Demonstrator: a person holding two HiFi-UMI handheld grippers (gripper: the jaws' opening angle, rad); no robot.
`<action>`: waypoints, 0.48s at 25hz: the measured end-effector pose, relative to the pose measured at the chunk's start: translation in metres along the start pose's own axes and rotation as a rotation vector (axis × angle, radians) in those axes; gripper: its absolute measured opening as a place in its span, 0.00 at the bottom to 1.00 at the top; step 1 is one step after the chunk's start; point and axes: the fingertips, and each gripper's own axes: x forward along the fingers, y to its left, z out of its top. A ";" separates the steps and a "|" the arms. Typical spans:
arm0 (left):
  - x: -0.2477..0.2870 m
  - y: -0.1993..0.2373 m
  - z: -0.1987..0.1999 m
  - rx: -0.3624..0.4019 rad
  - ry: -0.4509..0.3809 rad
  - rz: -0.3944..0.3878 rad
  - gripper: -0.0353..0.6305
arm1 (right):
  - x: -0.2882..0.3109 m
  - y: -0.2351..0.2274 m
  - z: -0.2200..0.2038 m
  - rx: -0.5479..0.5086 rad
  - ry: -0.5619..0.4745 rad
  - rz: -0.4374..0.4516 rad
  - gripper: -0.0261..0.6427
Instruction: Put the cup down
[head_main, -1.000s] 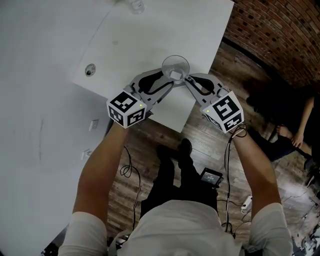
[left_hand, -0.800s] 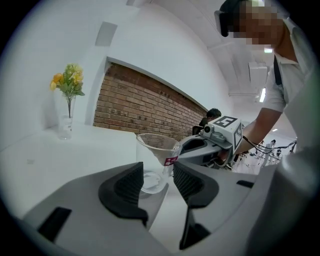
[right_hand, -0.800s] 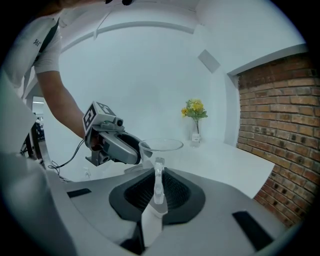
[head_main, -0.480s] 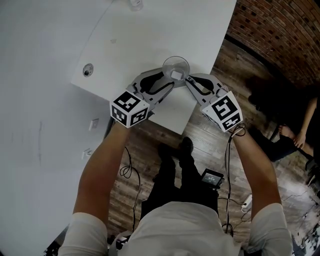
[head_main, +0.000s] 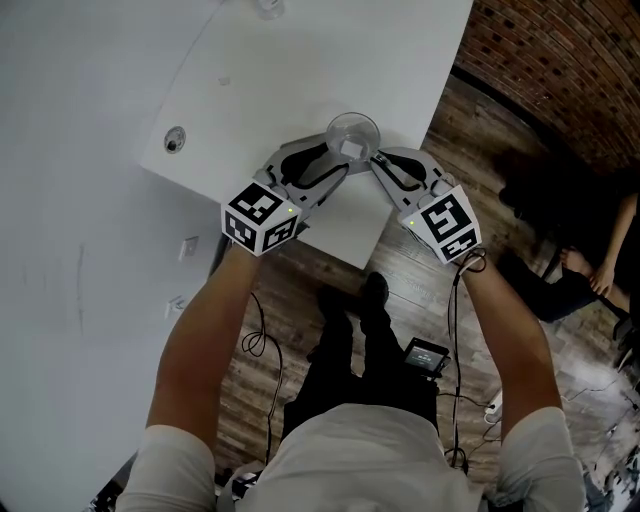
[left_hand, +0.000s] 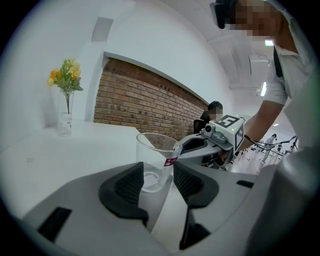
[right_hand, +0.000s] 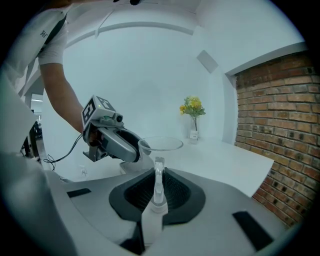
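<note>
Cup (head_main: 352, 135), clear, is right at both grippers' tips, over the white table's (head_main: 300, 70) near edge. Can't tell if its base touches the table. Left gripper (left_hand: 157, 175) has its jaws partly spread, pads pressed on the cup's lower sides. Right gripper (right_hand: 159, 186) is nearly closed, pinching a thin clear upright part of the cup, rim just beyond its jaws. Flower vase (left_hand: 65, 117) stands well ahead-left of the left gripper.

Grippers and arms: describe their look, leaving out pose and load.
The left gripper and right gripper are curved grey plastic with black ribbed pads. Each carries a cube of black-and-white square markers with a small green light. A black cable trails from the right one. The person wears a white top with short sleeves.
</note>
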 end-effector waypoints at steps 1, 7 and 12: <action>0.000 0.001 0.000 -0.002 -0.001 0.003 0.32 | 0.001 0.000 0.000 -0.001 0.001 -0.001 0.10; -0.001 0.002 0.001 -0.026 -0.011 0.009 0.32 | 0.001 0.000 0.001 -0.001 -0.001 -0.023 0.10; -0.002 0.007 -0.005 -0.067 -0.013 0.037 0.33 | 0.000 -0.007 0.000 0.047 -0.005 -0.065 0.14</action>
